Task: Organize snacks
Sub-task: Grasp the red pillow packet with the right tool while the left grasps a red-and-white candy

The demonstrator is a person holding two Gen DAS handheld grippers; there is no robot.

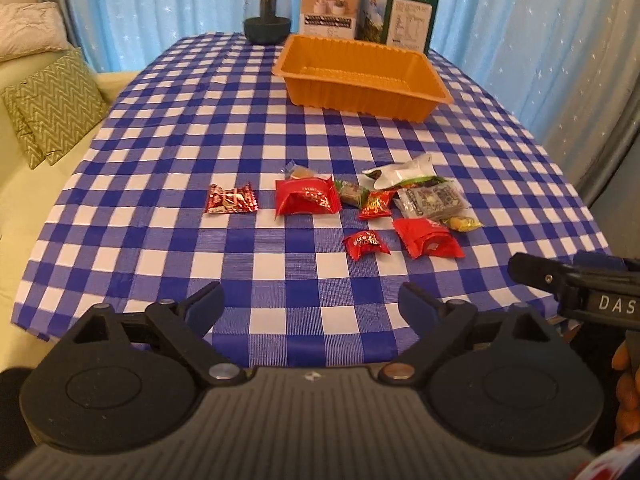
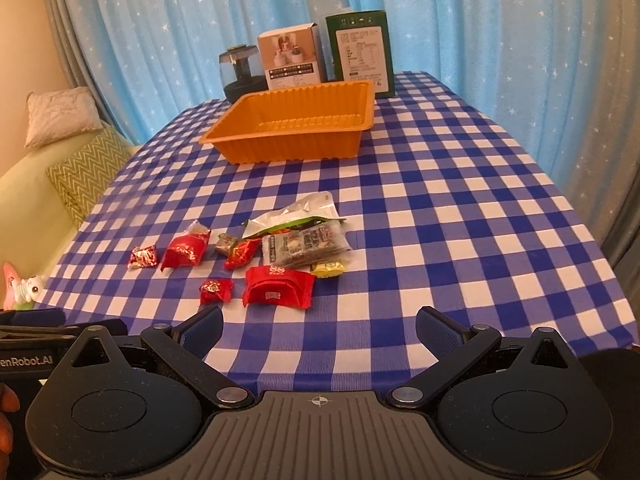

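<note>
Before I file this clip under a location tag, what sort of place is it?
Most likely a home living room. A table with a blue checked tablecloth stands before star-patterned curtains, with a sofa holding a zigzag cushion beside it. Wrapped snacks and an orange tray lie on the cloth.

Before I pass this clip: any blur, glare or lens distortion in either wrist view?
Left wrist view: strong fisheye bowing of the checked tablecloth, dark corner vignetting, warm cast on the orange tray, snacks sharp, open left tongs slightly soft. Right wrist view: same bowing and vignetting, mild glare on the silver packet, open right tongs soft up close.
</note>
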